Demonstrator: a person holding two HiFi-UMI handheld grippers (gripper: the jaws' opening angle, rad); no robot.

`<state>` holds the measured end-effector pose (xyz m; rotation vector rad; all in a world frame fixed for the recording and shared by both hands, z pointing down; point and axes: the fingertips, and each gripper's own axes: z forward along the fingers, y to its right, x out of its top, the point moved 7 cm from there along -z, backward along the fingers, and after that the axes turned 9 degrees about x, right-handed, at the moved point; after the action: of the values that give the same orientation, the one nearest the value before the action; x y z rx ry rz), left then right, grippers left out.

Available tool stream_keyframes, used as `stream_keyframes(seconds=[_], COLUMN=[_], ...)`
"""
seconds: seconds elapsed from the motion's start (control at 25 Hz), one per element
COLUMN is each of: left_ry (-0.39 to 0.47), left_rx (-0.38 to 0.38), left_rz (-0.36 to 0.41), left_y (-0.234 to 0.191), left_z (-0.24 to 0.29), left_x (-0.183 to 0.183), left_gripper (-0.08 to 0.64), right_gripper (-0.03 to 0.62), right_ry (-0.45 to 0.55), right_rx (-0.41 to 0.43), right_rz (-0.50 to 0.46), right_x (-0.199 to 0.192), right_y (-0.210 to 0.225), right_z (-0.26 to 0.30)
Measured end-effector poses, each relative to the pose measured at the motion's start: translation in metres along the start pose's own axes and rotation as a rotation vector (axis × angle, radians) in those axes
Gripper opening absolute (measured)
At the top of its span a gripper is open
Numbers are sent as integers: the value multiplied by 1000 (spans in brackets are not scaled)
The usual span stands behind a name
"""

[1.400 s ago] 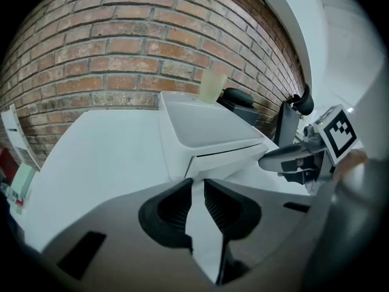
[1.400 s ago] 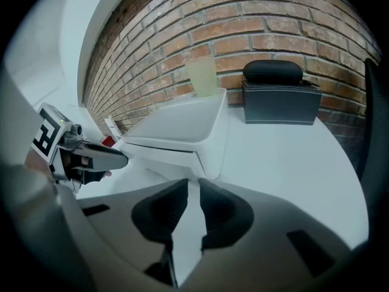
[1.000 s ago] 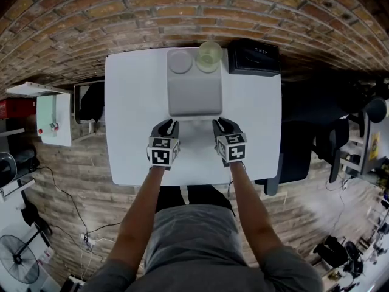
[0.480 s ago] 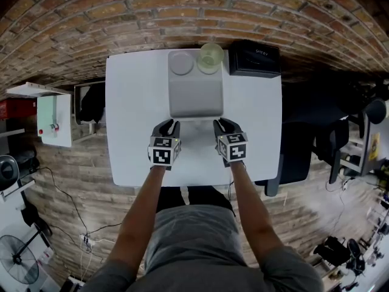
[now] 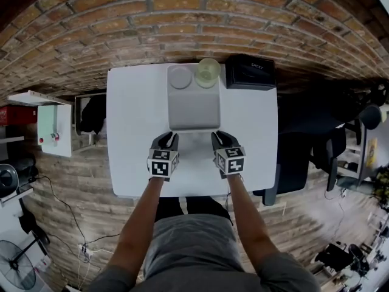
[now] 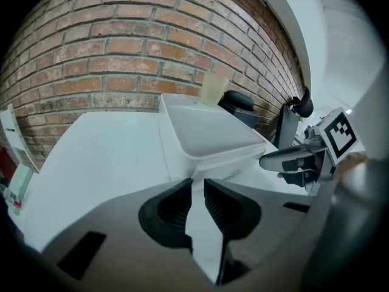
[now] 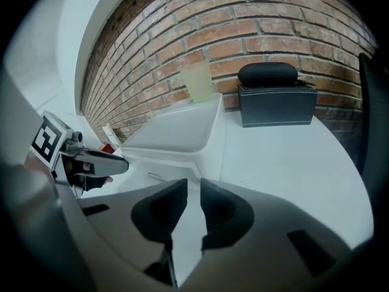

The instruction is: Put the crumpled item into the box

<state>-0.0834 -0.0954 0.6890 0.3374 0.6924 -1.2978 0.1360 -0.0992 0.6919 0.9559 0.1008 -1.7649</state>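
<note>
With nothing yet grasped, the left claw [image 5: 165,140] and right claw [image 5: 220,139] hovered slightly parted, empty, beside the unfilled white box [image 5: 193,107].

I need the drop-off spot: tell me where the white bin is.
Head view: the white bin lies centred on the table, toward the brick wall, with the black box at its right.
</note>
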Motion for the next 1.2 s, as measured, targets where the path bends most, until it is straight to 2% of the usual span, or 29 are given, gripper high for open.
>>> stream_keyframes(seconds=[0.12,0.24,0.56,0.64,0.96,1.2], left_ry=[13,64,173,198,229,285], left_rx=[2,5,-7,-23,-44,-80], left_rz=[7,16,68,59,68,118], left_y=[-2,-4,-17,-22,-40,-38], left_z=[-7,-26,-83,-96,-135,-168], left_x=[-1,2,16,21,14,12], left_gripper=[67,67,66,67,67,66], right_gripper=[75,81,87,89,91,89], right_ry=[22,34,66,71,110,158], right_rx=[-1,-9,-42,-47,-83,-119], right_rz=[28,34,-40,-70,-71,-70], right_x=[-2,-5,0,4,4,3], right_y=[-3,-8,-34,-45,-70,-90], right_z=[-7,-18,-61,-71,-98,-119])
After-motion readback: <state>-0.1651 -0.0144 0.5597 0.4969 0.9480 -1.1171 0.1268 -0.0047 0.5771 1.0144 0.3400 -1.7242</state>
